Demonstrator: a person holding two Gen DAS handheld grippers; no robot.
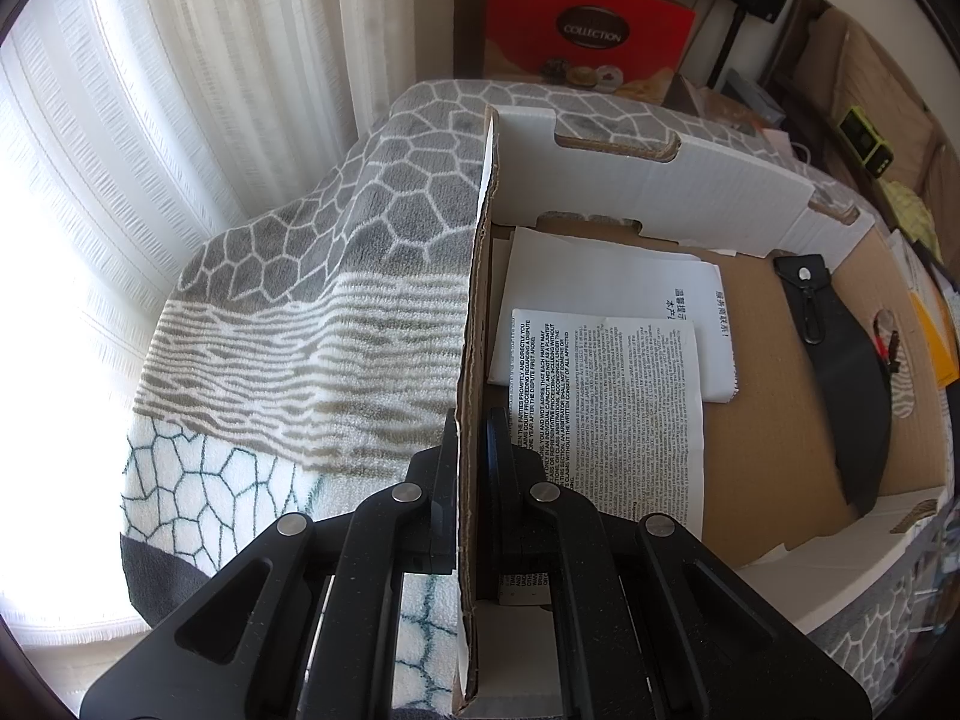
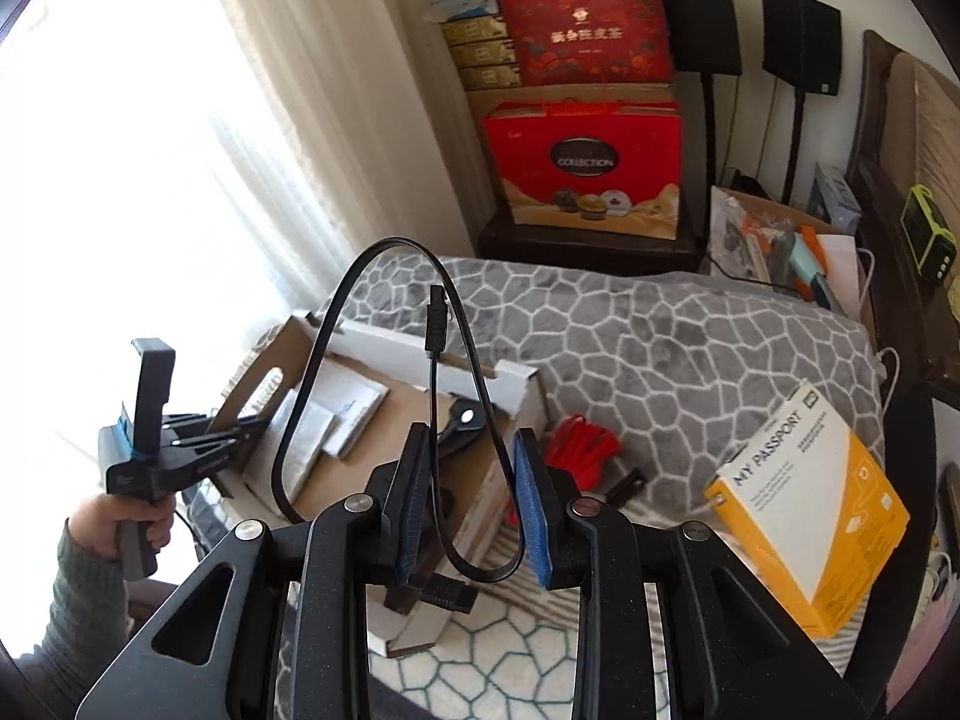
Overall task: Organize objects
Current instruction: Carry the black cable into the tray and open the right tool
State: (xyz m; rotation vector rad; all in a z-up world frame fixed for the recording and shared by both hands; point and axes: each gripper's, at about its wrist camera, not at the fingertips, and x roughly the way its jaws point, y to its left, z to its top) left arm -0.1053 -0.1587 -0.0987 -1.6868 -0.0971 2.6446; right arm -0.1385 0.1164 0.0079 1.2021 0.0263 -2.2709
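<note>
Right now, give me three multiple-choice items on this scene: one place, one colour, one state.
1. The yellow box lies: A on the floor; B on the blanket; C on a windowsill.
2. The cord bundle beside the cardboard box is: A red; B green; C white.
3. The left gripper has its jaws: A shut on the cardboard box's wall; B wide open; C shut on nothing.
Answers: B, it rests on the patterned blanket, right of the cardboard box; A, red coils show beside it; A, the wall stands clamped between the jaws.
</note>
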